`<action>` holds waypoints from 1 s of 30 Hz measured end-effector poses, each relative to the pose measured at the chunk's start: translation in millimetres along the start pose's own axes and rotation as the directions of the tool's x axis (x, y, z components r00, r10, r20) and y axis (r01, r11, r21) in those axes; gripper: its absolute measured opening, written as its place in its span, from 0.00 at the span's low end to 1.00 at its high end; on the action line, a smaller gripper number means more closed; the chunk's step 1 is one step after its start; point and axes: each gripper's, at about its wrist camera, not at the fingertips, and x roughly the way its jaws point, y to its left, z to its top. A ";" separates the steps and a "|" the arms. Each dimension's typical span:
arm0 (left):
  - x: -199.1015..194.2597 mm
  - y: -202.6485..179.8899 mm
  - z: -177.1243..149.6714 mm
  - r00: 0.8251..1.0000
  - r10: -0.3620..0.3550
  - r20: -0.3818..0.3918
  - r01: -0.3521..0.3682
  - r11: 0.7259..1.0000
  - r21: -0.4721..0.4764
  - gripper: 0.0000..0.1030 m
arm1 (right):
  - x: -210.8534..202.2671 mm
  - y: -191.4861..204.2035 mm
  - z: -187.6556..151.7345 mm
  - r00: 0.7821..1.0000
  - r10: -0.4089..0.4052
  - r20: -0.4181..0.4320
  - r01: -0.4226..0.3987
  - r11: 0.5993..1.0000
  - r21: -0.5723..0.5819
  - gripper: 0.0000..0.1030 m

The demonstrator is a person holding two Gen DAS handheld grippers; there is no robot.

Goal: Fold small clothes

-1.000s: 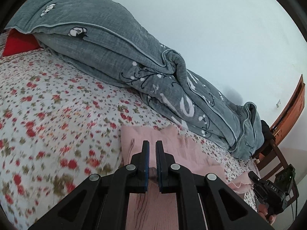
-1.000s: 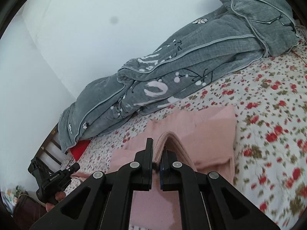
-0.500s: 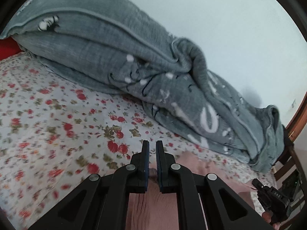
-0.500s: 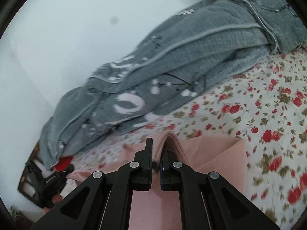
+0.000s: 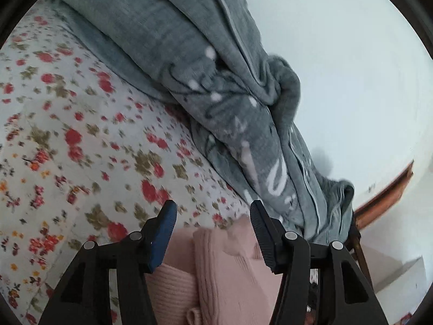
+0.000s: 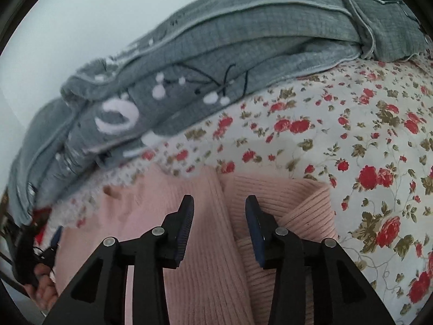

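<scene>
Both tongs stand parted over the pink sweater, their jaws having just been opening. Left tongs (image 5: 213,208), low in the left wrist view, gape wide with a fold of the pink sweater (image 5: 227,265) lying between the jaws but pressed by neither pad. Right tongs (image 6: 219,203), low in the right wrist view, are likewise apart, with the sweater's ribbed knit (image 6: 205,243) spread beneath and between them, not pinched. The sweater lies on the bed, on the flowered sheet (image 5: 67,135), near the lower centre of both frames; its lower part is cut off by the frame edge and hidden behind the black arms of the tongs. A grey quilt (image 5: 216,81) is heaped along the far side of the bed against the pale wall; its print is blurred. At the lower left edge of the right wrist view, a hand (image 6: 43,284) and a dark device show only in part. A wooden frame (image 5: 384,200) curves in at the right edge of the left view.
</scene>
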 end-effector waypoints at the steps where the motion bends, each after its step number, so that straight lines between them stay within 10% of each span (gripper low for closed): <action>1: 2.2 -6.5 -1.9 1.000 -0.001 -0.016 0.001 1.000 0.021 0.52 | -2.2 -1.6 0.1 1.000 -0.004 0.007 0.004 1.000 0.004 0.38; 8: 25.7 -51.2 -24.6 0.989 0.137 -0.055 -0.115 0.947 0.300 0.53 | 0.4 0.4 1.2 0.998 -0.060 0.008 0.060 0.998 -0.009 0.42; 13: 27.1 -47.5 -23.4 0.983 0.173 -0.063 -0.146 0.942 0.301 0.53 | 9.3 15.4 -0.1 0.996 -0.092 -0.018 0.090 0.991 -0.095 0.47; 16: 19.0 -41.4 -24.5 0.978 0.201 -0.052 -0.179 0.942 0.285 0.52 | 12.2 14.8 -0.4 0.997 -0.076 -0.027 0.073 0.993 -0.096 0.14; 20: 9.5 -46.1 -27.9 0.988 0.151 -0.037 -0.132 0.944 0.302 0.52 | -2.2 5.6 0.5 0.999 -0.024 0.043 0.026 0.999 -0.046 0.05; 25: 19.8 -44.3 -29.8 0.976 0.212 -0.054 -0.186 0.933 0.309 0.07 | -16.5 5.4 -1.2 0.991 -0.047 0.123 0.052 0.998 -0.039 0.05; 30: 5.0 -44.6 -25.7 0.988 0.150 0.036 -0.154 0.944 0.291 0.07 | -12.9 -1.9 0.9 0.993 -0.068 0.098 0.068 0.998 -0.001 0.05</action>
